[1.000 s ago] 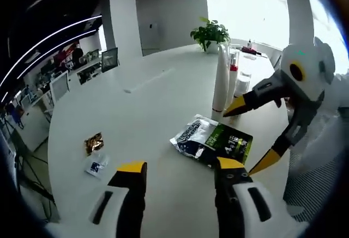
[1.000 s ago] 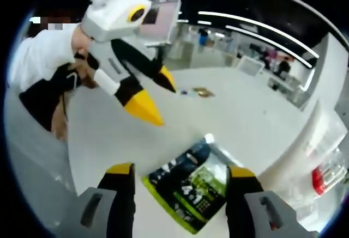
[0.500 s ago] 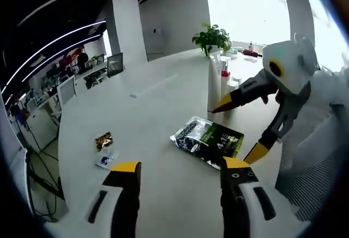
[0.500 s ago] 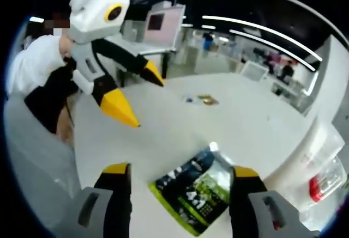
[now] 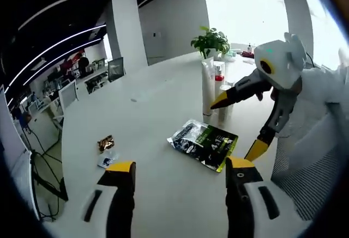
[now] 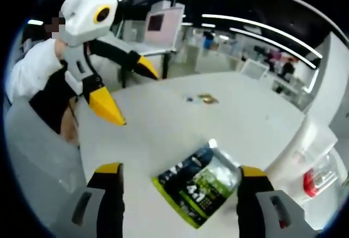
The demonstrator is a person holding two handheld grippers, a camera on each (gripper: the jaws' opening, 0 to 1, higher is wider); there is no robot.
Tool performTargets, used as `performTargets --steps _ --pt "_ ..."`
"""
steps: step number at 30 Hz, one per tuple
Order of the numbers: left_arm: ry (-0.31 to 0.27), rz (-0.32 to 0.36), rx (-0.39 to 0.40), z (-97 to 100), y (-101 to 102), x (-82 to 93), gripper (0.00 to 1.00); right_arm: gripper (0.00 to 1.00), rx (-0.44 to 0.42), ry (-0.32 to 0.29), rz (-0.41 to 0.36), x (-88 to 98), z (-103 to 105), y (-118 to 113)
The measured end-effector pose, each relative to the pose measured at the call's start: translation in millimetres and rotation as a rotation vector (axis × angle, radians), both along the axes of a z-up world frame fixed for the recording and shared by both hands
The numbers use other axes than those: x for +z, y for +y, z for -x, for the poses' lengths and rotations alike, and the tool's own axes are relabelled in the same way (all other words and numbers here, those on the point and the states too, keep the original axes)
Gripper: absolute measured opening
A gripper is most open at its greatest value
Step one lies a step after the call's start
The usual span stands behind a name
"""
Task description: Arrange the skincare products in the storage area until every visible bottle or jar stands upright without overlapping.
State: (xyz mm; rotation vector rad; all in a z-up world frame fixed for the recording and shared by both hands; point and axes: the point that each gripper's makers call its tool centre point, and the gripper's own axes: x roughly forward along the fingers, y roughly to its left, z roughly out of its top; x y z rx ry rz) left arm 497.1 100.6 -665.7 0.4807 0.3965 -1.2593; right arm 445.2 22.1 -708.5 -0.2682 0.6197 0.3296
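The skincare bottles (image 5: 214,88) stand upright in a tight cluster on the white counter (image 5: 147,118), beyond the tip of the right gripper's upper jaw as the left gripper view shows it. A tall white tube is at the front, with a red-capped bottle and a smaller pale one close behind; they look touching or nearly so. In the right gripper view the same bottles (image 6: 316,167) sit just off to the right of the right gripper (image 6: 177,174), the red cap low at the edge.

Straight ahead of both grippers, lying flat, is a dark sachet with a green panel (image 5: 203,142), seen also between the right gripper's jaws (image 6: 197,186). Its print is too blurred to read for certain; large pale figures that may be "41" show on the green part. Farther off to the left of the left gripper (image 5: 177,170) lie a small gold wrapper (image 5: 105,142) and a small blue-and-white packet (image 5: 107,162). A potted plant (image 5: 210,37) stands well beyond the bottles.

Both grippers hover above the counter with jaws spread wide and nothing held. The right gripper (image 5: 242,123) reaches in from the right toward the bottles, and the left gripper (image 6: 128,88) shows at upper left in the right gripper view.

The step in hand seems to be approaching the cluster. To do it well, come in level, take one bottle low on its body, and move it clear of its neighbours without tipping the tall tube.
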Motion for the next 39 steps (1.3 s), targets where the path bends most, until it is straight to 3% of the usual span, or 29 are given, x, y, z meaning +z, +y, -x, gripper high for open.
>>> performTargets --steps 5,10,14,21,31,39 --pt "0.005 -0.007 -0.009 3.6 6.6 1.9 0.76 0.86 -0.003 -0.019 -0.050 13.7 3.5 5.1" --pt "0.007 -0.012 -0.011 5.6 12.3 4.4 0.79 0.90 -0.001 -0.042 -0.002 28.4 9.4 3.9" --pt "0.002 -0.011 -0.007 5.6 16.7 6.2 0.81 0.94 0.005 -0.028 0.045 26.5 16.5 2.6" --pt "0.003 -0.013 -0.005 11.7 26.0 8.5 0.87 0.99 -0.023 -0.025 0.037 33.5 28.3 -2.3" --pt "0.036 -0.018 -0.018 19.2 28.5 9.0 0.94 0.99 -0.113 -0.050 0.036 51.0 46.0 -27.2" --pt "0.046 -0.005 -0.015 20.9 31.5 12.6 0.97 0.99 -0.210 -0.058 0.041 54.7 63.4 -55.2"
